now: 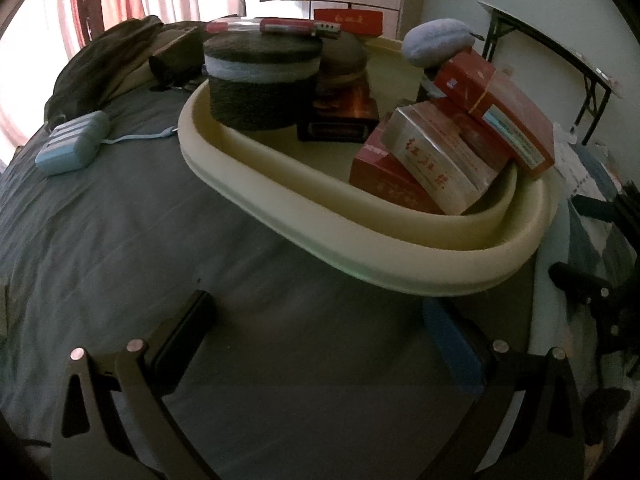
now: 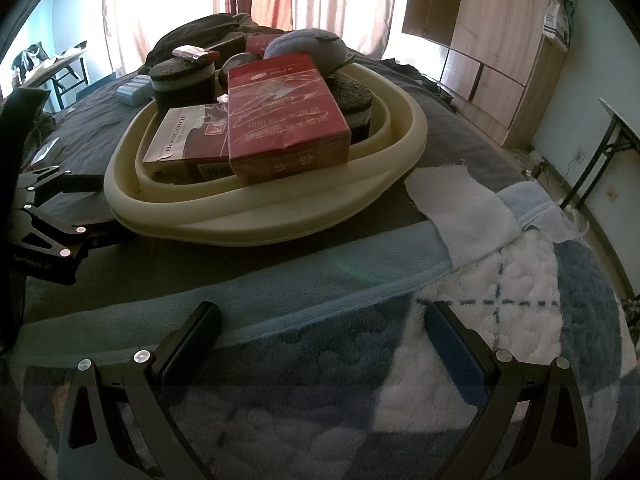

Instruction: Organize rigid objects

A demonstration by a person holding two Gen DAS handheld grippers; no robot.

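Cigarette packs (image 1: 436, 160) lay heaped at the right end of the cream oval basin (image 1: 280, 216), which sat on the grey bedsheet (image 1: 120, 240). From left to right in the left wrist view, a pale blue case (image 1: 72, 142) with a cord remained outside the basin on the sheet, a round dark sponge block (image 1: 260, 80) stood inside with a red lighter (image 1: 276, 26) across its top, then a dark box (image 1: 340, 120), then the red packs. Most of the sorting looked done; the blue case seemed the likeliest item left.

The left gripper (image 1: 320, 320) was spread wide and empty above bare sheet. The right gripper (image 2: 324, 320) was likewise parted, holding nothing, over a patterned blanket (image 2: 480, 280).

Only the right wrist view showed a white cloth (image 2: 460, 200) just right of the basin and a wooden wardrobe (image 2: 492, 40) far right; a second sponge block (image 2: 356, 108) behind the top pack also appeared only there.
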